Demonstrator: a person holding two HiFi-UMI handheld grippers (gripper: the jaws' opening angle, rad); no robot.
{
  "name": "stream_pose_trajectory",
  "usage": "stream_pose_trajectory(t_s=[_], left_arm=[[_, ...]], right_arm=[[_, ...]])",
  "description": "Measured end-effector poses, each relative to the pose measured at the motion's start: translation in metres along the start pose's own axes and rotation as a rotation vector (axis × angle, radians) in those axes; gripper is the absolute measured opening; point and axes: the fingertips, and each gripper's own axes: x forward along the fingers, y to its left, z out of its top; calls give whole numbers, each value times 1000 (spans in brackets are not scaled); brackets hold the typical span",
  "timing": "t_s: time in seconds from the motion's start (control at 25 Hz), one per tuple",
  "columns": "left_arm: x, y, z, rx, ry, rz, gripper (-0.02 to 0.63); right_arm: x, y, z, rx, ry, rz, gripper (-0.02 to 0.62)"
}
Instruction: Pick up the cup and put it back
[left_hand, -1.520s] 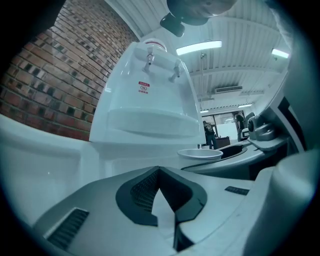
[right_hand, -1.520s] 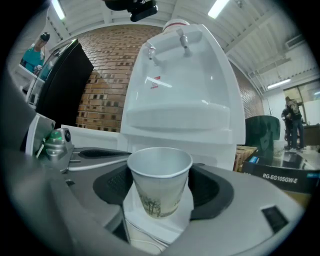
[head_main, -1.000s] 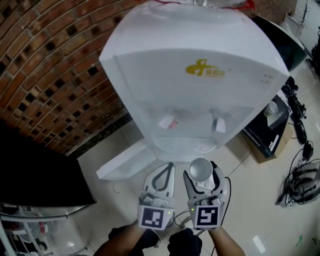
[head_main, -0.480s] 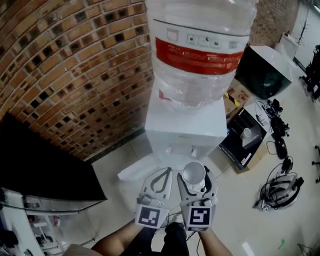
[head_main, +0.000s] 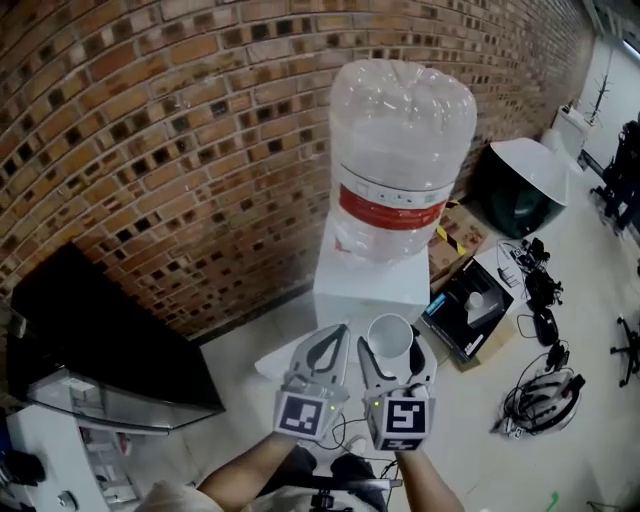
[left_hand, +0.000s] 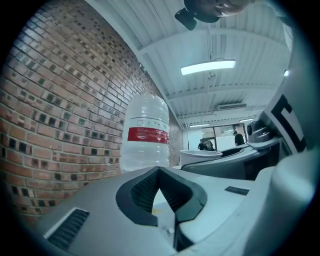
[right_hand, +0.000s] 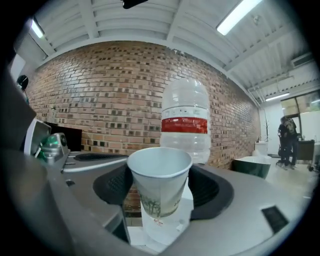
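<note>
A white paper cup (head_main: 390, 335) with a green print stands upright between the jaws of my right gripper (head_main: 391, 350), which is shut on its sides. In the right gripper view the cup (right_hand: 160, 186) fills the gap between the dark pads (right_hand: 112, 185). My left gripper (head_main: 330, 345) hangs just left of it, shut and empty, its jaws meeting in a point (left_hand: 159, 171). Ahead stands a white water dispenser (head_main: 368, 285) carrying a large clear bottle (head_main: 400, 150) with a red band. That bottle also shows in the left gripper view (left_hand: 145, 132) and behind the cup (right_hand: 186, 120).
A brick wall (head_main: 180, 130) runs behind the dispenser. A black screen (head_main: 90, 340) leans at the left. To the right are a dark green bin (head_main: 520, 185), an open black box (head_main: 468, 308), and cables and a helmet (head_main: 545, 400) on the tiled floor. People stand far off (right_hand: 285, 142).
Both grippers have risen together with the cup still in the right one. The head view has lifted from the dispenser's taps to the whole bottle and the wall.
</note>
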Motion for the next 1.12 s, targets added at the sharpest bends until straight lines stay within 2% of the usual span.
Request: stream_pose_trajectory(t_s=[0.16, 0.44, 0.68, 1.12], left_arm=[[-7, 0, 22, 3, -30, -11, 2], [-6, 5, 37, 18, -57, -13, 0], [-2, 11, 37, -6, -57, -13, 0], [5, 11, 35, -25, -74, -12, 0]], right_arm=[[-6, 9, 19, -4, -18, 1, 351], [0, 10, 34, -18, -41, -20, 350], [3, 11, 33, -65, -37, -15, 351], [9, 5, 29, -8, -40, -30, 350]])
